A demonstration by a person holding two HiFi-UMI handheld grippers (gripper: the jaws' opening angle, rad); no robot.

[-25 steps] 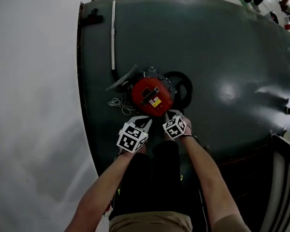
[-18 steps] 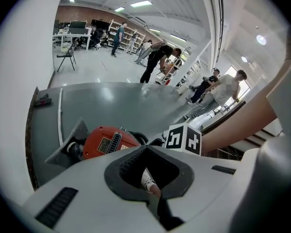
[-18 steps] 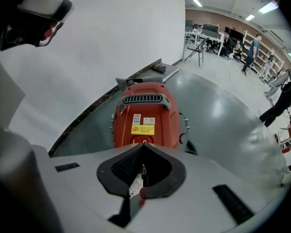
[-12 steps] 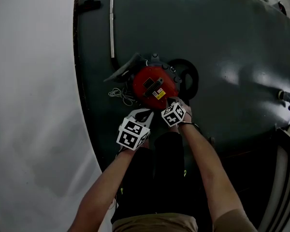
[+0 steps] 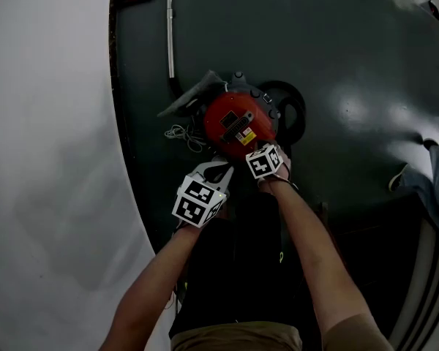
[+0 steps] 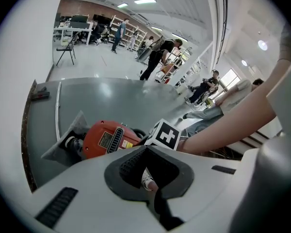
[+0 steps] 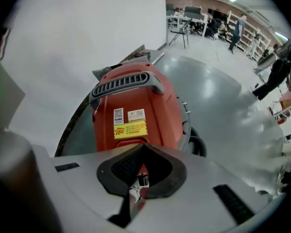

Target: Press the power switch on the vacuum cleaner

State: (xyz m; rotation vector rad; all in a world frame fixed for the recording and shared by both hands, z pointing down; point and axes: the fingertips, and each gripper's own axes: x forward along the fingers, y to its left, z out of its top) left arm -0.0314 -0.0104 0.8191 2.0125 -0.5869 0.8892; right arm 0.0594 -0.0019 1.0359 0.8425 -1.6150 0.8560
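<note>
The red vacuum cleaner (image 5: pixel 238 121) sits on a dark green floor (image 5: pixel 351 64), close to that floor's left edge, where a pale floor begins. A black hose (image 5: pixel 289 112) curls in a loop against its right side. A grey nozzle (image 5: pixel 190 99) lies at its far left, and a thin metal tube (image 5: pixel 170 28) runs from there toward the far end. A loose pale cord (image 5: pixel 178 133) lies on the floor just left of the red body.

The right gripper (image 7: pixel 144 145) points steeply down at the near end of the vacuum cleaner. Its fingers are closed together with nothing held between them. Their tips sit over the red casing just below a yellow label (image 7: pixel 130 129), and farther up the casing is the ribbed grey handle (image 7: pixel 126 84). Whether the tips touch the casing cannot be told, and the power switch cannot be picked out.

The left gripper (image 6: pixel 146 148) is near and to the left of the vacuum cleaner, apart from it, and slants down toward the floor. Its fingers also meet at the tips and grip nothing. In its view the vacuum cleaner lies ahead to the left, with the right gripper's marker cube (image 6: pixel 166 134) and the person's right forearm (image 6: pixel 223 123) crossing in front. Several people (image 6: pixel 157 57) stand among shelves in the far background.
</note>
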